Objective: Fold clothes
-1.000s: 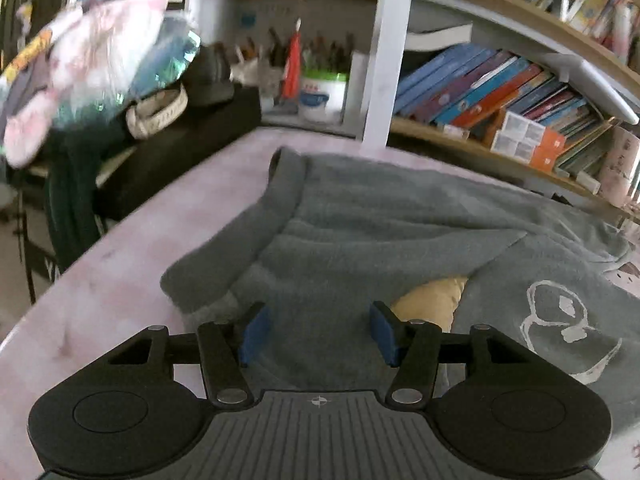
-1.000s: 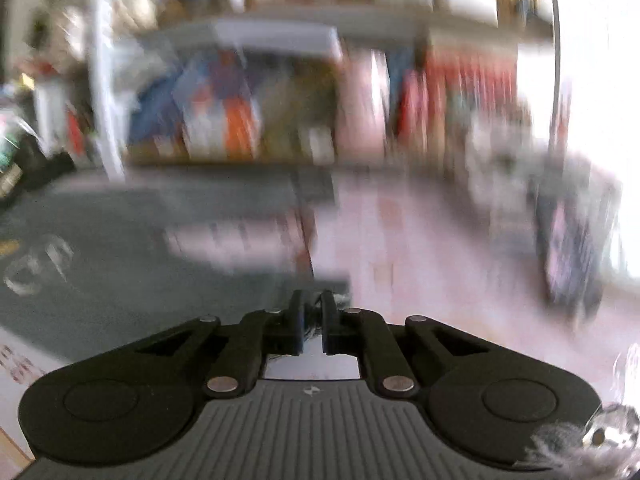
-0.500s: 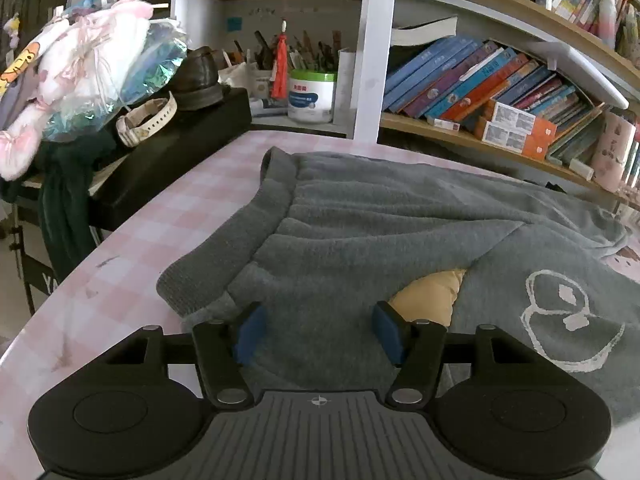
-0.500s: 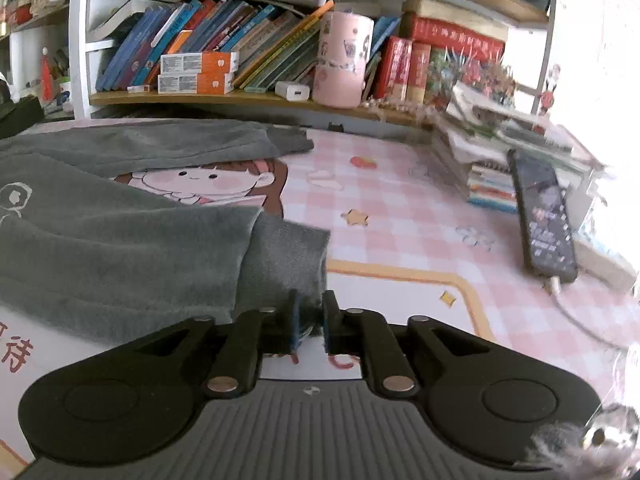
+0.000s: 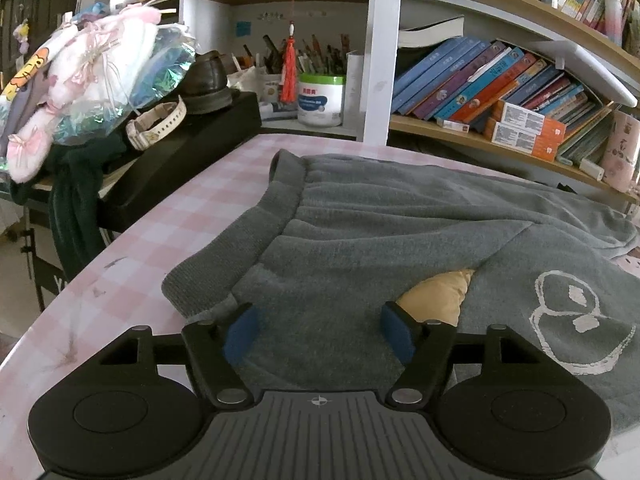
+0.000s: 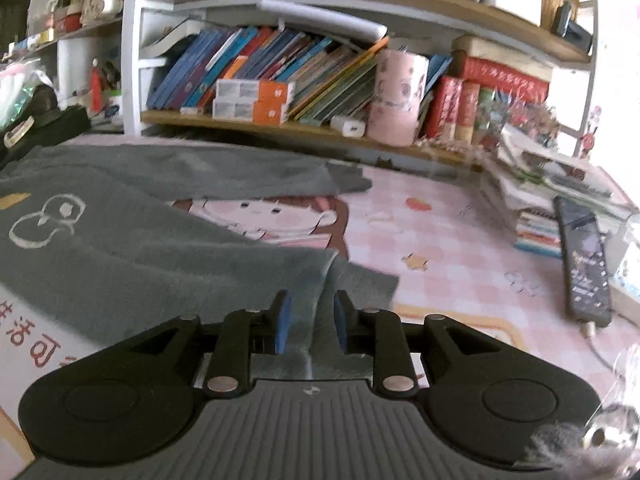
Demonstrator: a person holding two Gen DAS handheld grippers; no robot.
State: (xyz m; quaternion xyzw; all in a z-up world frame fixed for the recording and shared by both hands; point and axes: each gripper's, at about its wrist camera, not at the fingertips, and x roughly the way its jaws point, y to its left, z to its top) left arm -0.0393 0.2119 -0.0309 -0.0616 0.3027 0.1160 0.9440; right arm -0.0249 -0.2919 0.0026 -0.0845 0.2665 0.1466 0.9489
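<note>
Grey fleece trousers [image 5: 380, 240] lie spread on the pink checked table [image 5: 172, 232], with a ribbed waistband at the left, a yellow pocket lining [image 5: 436, 296] and a white outline print [image 5: 576, 328]. My left gripper [image 5: 318, 330] is open, its blue pads either side of the cloth near the waistband. In the right wrist view the trousers [image 6: 120, 248] run left, and a leg cuff [image 6: 352, 280] lies by my right gripper [image 6: 308, 320]. That gripper is partly open, with the cuff cloth between its blue pads.
A bookshelf [image 6: 280, 80] with books runs along the table's far edge. A black phone [image 6: 584, 256] on a cable and a stack of books [image 6: 540, 200] lie at the right. A black box with a shoe, watch and bags [image 5: 160, 120] stands at the left edge.
My right gripper was shut on the leg cuff and has now parted its fingers. It swung right a second ago, then steadied. The left gripper has hardly moved.
</note>
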